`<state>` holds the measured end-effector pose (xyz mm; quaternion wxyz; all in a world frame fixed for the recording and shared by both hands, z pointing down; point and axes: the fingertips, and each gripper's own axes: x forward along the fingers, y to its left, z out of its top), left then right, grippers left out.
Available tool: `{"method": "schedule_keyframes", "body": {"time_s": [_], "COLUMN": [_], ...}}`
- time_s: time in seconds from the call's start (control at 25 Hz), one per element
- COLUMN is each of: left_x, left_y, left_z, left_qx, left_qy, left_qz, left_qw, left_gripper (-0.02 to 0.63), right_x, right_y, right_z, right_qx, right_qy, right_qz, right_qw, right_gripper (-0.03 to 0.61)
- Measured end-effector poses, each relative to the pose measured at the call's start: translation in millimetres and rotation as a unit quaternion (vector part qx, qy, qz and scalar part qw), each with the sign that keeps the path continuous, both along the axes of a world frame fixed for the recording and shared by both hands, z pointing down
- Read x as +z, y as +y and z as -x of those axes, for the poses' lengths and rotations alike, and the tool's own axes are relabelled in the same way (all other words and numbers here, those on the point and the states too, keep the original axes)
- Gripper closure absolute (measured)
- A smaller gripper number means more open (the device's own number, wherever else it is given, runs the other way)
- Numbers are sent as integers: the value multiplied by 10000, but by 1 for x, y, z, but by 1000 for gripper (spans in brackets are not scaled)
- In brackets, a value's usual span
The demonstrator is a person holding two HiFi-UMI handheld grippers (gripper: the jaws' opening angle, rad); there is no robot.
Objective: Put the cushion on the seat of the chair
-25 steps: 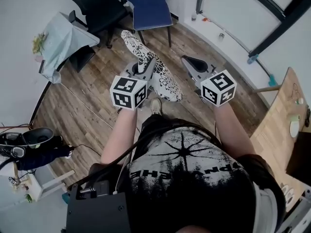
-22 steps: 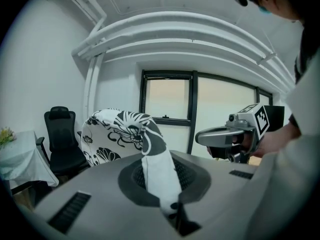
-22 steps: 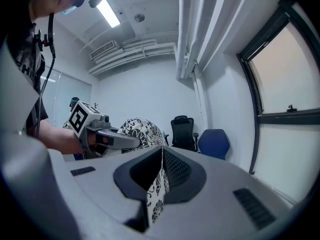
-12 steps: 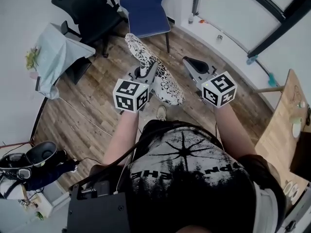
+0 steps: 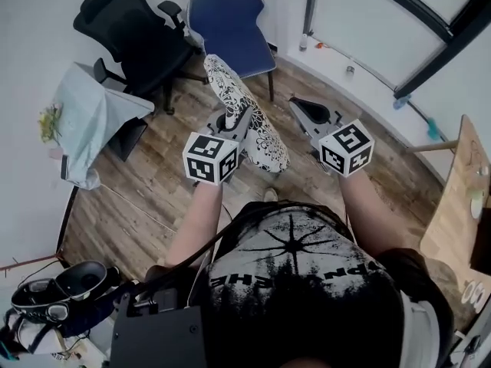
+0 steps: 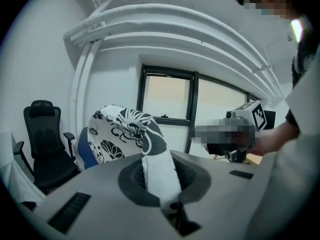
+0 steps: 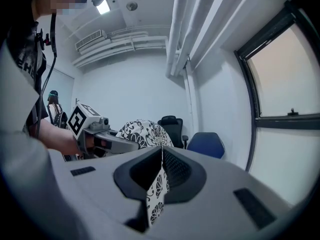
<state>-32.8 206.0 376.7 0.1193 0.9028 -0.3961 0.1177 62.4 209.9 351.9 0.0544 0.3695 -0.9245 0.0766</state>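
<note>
The cushion is white with a black floral print and hangs in the air in front of me. My left gripper is shut on its edge, and a fold of it rises between the jaws of the left gripper. My right gripper is shut on a thin flap of the same floral cloth. In the head view the right gripper sits just right of the cushion. A blue chair stands ahead by the wall, its seat bare.
A black office chair stands left of the blue one. A small table under a pale cloth is at the left. A wooden table lies at the right edge. Bags lie on the floor, bottom left.
Both grippers have carried the cushion forward. The two chairs and the cloth-covered table now lie closer and lower in the head view.
</note>
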Motion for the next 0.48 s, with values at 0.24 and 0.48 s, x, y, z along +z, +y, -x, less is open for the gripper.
{"method": "schedule_keyframes", "body": {"time_s": [0.24, 0.48], "left_x": [7, 16], "left_y": [-27, -48], "left_z": [18, 40], "left_qx": [227, 217], "left_qy": [30, 168], "left_qz": [26, 106], "left_qw": [9997, 9996], "left_gripper": [591, 591], "right_x": [5, 13], "right_y": [-27, -42], "right_z": [21, 41], "right_qx": [193, 234], "right_qy": [35, 109], "right_qz": [-17, 46], "right_qw": [9998, 9997], "right_gripper": [558, 558]}}
